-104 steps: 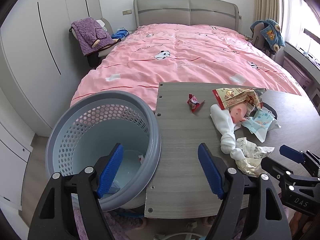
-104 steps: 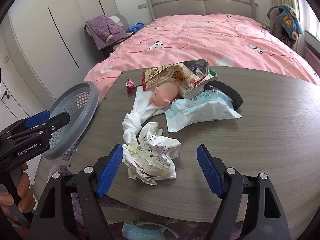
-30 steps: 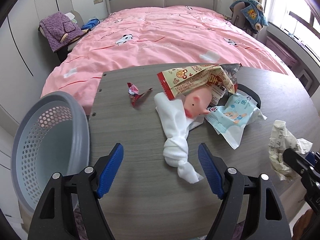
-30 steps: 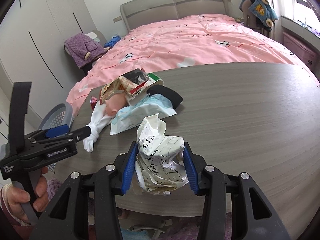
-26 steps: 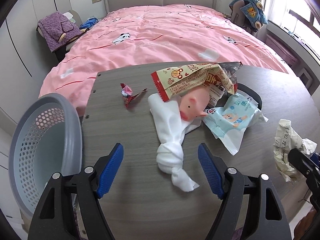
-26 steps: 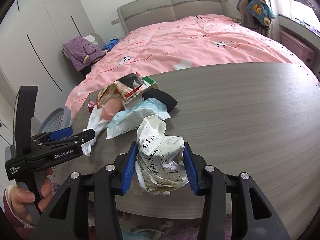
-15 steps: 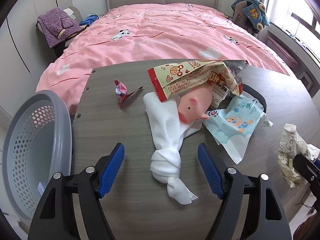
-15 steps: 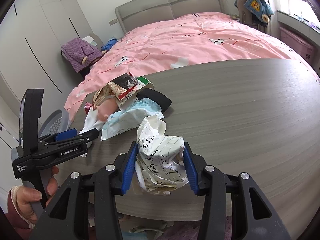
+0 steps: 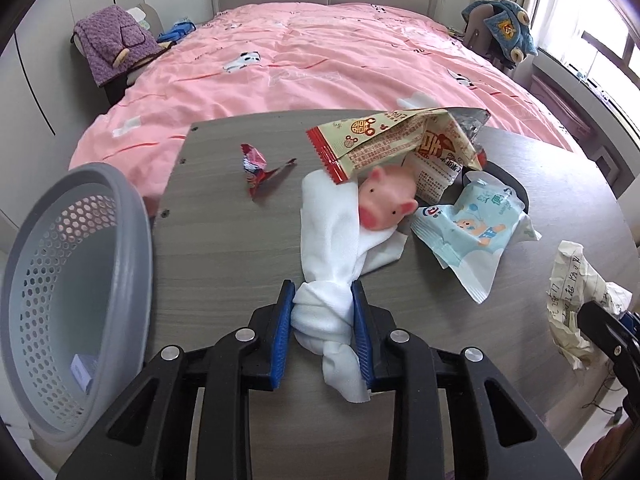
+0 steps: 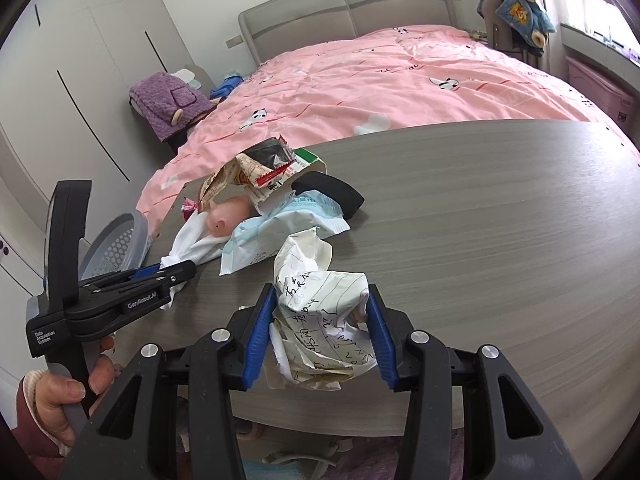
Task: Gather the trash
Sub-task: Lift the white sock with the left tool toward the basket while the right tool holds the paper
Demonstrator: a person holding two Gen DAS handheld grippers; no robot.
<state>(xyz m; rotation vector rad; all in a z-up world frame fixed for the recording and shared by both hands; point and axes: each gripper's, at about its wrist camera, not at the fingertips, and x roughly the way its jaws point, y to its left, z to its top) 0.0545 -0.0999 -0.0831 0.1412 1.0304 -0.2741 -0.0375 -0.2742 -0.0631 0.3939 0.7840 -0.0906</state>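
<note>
My left gripper [image 9: 322,312] is shut on the knot of a white knotted cloth [image 9: 332,240] that lies on the grey table [image 9: 224,248]. My right gripper [image 10: 320,320] is shut on a crumpled ball of written paper [image 10: 320,304], which also shows in the left wrist view [image 9: 576,284]. A pink toy pig [image 9: 384,200] rests on the cloth under a snack wrapper [image 9: 396,140]. A light blue wipes packet [image 9: 476,232] and a small red candy wrapper [image 9: 256,168] lie on the table. A grey perforated basket [image 9: 64,292] stands off the table's left edge.
A black object [image 10: 332,194] lies behind the wipes packet. A bed with a pink cover [image 9: 320,56] is beyond the table. A chair with purple clothing [image 9: 116,44] is at the back left, white wardrobes [image 10: 80,80] on the left.
My left gripper moved from the basket over the table, then shut on the cloth's knot in the last half second. My right gripper closed on the crumpled paper earlier and still holds it.
</note>
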